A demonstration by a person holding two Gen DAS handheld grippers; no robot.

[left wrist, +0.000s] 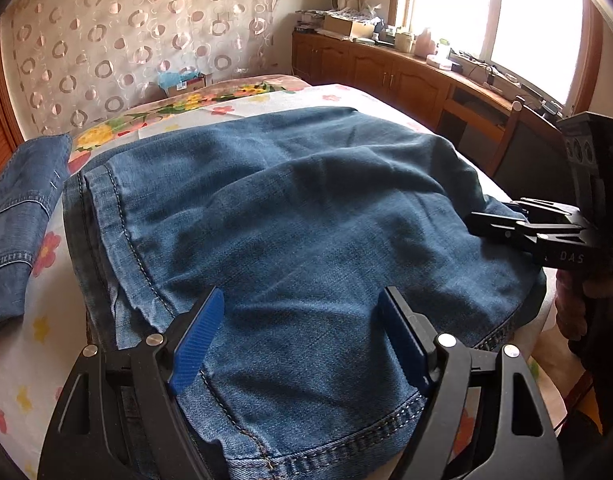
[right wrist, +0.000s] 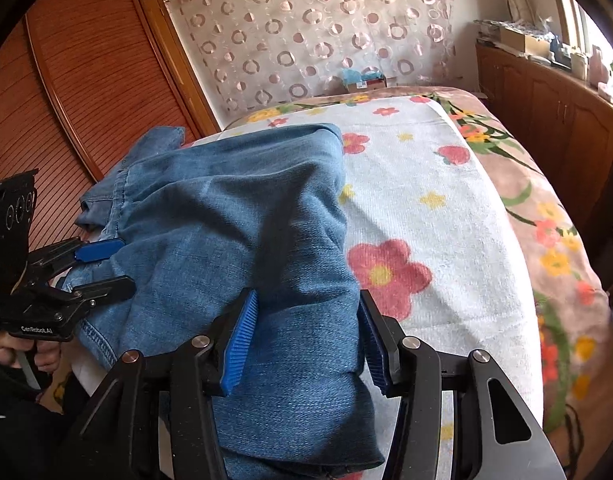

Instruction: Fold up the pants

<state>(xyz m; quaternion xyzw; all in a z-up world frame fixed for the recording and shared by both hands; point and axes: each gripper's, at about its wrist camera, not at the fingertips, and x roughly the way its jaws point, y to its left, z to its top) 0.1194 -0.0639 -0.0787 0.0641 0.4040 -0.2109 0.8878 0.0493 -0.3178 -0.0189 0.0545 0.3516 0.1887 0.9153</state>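
Blue denim pants (left wrist: pixel 290 200) lie folded in a thick stack on the flowered bed cover (left wrist: pixel 38 320). My left gripper (left wrist: pixel 302 300) hovers low over the near hem, its blue pads (left wrist: pixel 198 340) wide apart and closed on nothing. At the stack's right edge my right gripper (left wrist: pixel 494 220) comes in from the side. In the right wrist view the pants (right wrist: pixel 234 220) fill the left half. There my right gripper (right wrist: pixel 306 300) straddles the near fold with its jaws apart, and denim lies between the pads without being pinched. My left gripper (right wrist: pixel 102 268) is open at the pants' left edge.
A second piece of denim (left wrist: pixel 18 220) lies at the bed's left edge. A wooden cabinet (left wrist: pixel 386 68) with clutter runs under the window, and a chair (left wrist: pixel 518 152) stands by the bed. A slatted wardrobe door (right wrist: pixel 86 80) is on the left. Bare cover (right wrist: pixel 426 200) lies right of the pants.
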